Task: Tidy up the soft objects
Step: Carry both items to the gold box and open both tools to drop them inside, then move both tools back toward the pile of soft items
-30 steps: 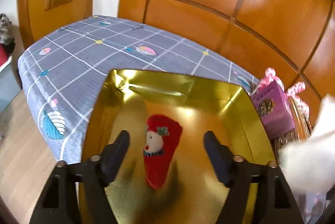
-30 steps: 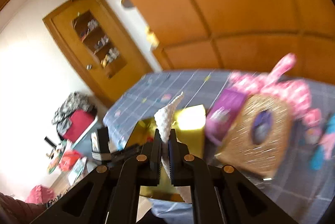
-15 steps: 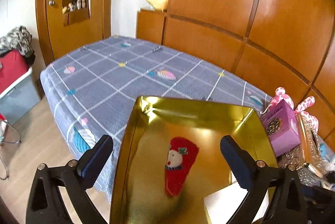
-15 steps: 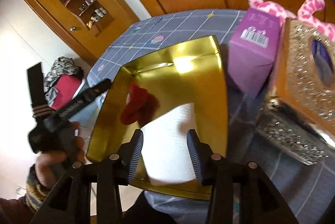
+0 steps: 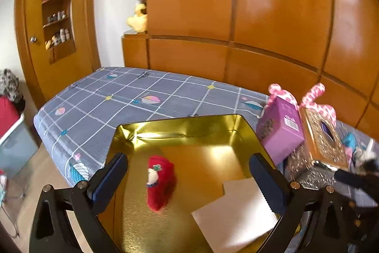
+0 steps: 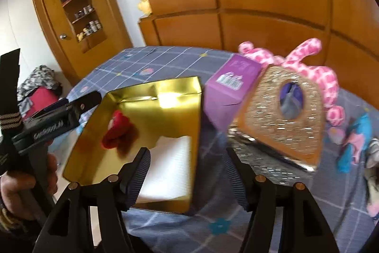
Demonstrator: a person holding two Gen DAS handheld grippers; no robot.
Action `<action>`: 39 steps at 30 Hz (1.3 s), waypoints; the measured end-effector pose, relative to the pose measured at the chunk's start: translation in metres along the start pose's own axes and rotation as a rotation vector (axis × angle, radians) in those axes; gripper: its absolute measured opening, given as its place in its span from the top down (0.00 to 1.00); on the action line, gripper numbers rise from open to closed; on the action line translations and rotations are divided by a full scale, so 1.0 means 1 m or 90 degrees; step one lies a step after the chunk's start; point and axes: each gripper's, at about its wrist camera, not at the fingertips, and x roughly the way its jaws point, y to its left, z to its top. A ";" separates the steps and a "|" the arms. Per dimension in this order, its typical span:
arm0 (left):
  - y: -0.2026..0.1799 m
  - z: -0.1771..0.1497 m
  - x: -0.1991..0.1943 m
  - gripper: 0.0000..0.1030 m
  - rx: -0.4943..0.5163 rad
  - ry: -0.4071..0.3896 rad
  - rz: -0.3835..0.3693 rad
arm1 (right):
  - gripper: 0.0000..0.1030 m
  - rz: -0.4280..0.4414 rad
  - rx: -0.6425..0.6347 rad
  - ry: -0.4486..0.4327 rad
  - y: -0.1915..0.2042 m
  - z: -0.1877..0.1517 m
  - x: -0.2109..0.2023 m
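The right gripper (image 6: 187,167), jaws now wide and empty, has released what looks like a white cloth (image 6: 168,170) into the gold tray's (image 6: 196,115) near corner beside the red sock (image 6: 118,132), while the left gripper (image 5: 189,175) stays wide.

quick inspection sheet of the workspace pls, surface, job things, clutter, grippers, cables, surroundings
surface: bed with a grey checked sheet.
job's things: gold tray near the bed's edge holds a red snowman sock and a white folded cloth, lying apart.
clutter: purple box, glittery gold tissue box, pink spotted plush behind them, blue and pink soft items at far right.
grippers: left gripper open above the tray, empty; right gripper open, empty, over the tray's right edge.
cables: nothing seen.
surroundings: wooden wall panels, door with shelves, yellow plush on a ledge.
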 end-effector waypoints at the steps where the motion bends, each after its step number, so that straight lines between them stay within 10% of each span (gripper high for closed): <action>1: -0.005 -0.001 -0.001 0.00 0.012 0.000 0.003 | 0.35 -0.008 0.000 -0.004 -0.002 -0.001 -0.001; 25: -0.094 -0.042 -0.016 0.00 0.162 0.024 -0.086 | 0.31 -0.274 0.112 -0.071 -0.154 -0.029 -0.082; 39: -0.187 -0.043 -0.054 0.00 0.266 -0.006 -0.353 | 0.21 -0.473 0.280 -0.119 -0.302 -0.059 -0.155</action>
